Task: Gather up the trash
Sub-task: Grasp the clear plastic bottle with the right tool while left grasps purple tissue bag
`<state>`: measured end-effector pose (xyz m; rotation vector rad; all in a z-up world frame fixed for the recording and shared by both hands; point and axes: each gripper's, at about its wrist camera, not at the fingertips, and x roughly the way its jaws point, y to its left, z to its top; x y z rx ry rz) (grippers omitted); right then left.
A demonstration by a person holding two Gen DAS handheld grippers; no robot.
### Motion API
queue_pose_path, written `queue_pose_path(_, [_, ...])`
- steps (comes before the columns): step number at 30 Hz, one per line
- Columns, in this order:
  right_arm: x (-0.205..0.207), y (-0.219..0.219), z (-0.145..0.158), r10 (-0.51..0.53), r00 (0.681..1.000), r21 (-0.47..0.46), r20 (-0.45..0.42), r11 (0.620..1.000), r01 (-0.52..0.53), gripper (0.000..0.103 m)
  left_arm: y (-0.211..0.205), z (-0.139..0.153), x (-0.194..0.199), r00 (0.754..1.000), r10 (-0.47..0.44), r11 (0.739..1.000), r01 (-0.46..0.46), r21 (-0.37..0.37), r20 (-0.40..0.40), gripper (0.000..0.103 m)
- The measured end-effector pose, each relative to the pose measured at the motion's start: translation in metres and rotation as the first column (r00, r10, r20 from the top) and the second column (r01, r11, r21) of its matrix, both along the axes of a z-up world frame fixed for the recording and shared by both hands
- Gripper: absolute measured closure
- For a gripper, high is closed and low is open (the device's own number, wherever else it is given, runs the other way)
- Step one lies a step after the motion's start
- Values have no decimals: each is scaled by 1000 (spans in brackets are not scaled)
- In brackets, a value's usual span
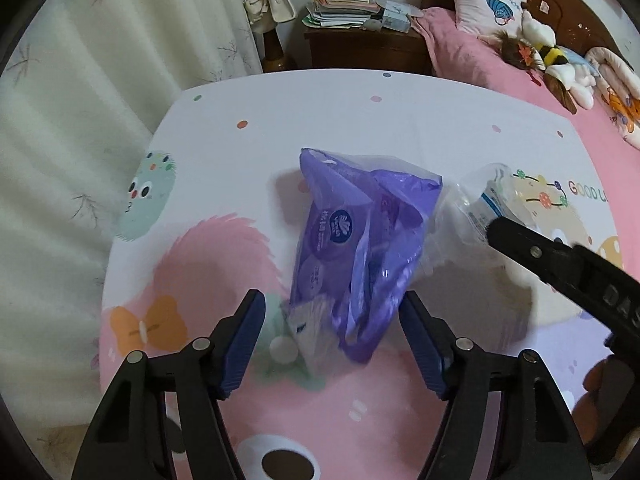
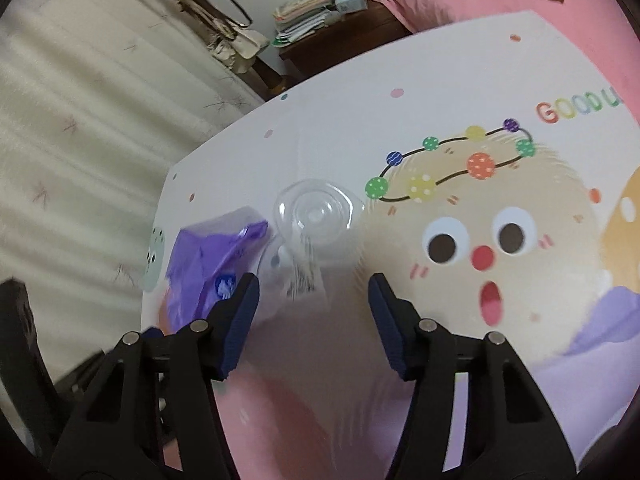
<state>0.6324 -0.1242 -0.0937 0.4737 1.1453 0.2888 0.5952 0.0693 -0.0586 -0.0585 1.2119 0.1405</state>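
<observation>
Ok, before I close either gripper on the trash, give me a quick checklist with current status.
1. Left gripper open: ok, jaws spread wide.
2. Purple tissue pack lined up between the left fingers: ok, its near end lies between them.
3. Right gripper open: ok.
4. Clear plastic bottle lined up with the right gripper: ok, lying bottom toward the camera, just ahead of the fingers.
5. Bottle clear of the pack: cannot tell, they lie side by side and may touch.
6. Bin or bag for the trash in view: not ok, none visible on the table.
</observation>
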Motion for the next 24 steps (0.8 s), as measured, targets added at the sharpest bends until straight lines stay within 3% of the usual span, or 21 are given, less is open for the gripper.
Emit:
queue_pose_path(3, [11, 2, -14, -41, 999, 37, -34, 998, 42, 65, 1, -10, 7, 1000, -6, 1000, 6, -5, -15, 41])
queue_pose_path(5, [16, 0, -22, -60, 997, 57, -56, 996, 63, 77, 4, -18, 10, 999, -9, 999, 8, -40, -38, 72])
queue_pose_path(8, [14, 0, -23, -56, 998, 75, -38, 995, 59, 82, 7, -20, 9, 1000, 1, 997, -3, -72, -28, 88])
queue_pose_path(17, [-32, -16, 5, 4, 1000, 51, 17, 999, -5, 87, 7, 10, -42, 1000, -14, 995, 17, -101, 27, 92])
queue_pose_path(24, [-105, -20, 34, 44, 998, 27, 46, 999, -45, 87, 6, 45, -140, 994, -74, 991, 82, -102, 76, 92])
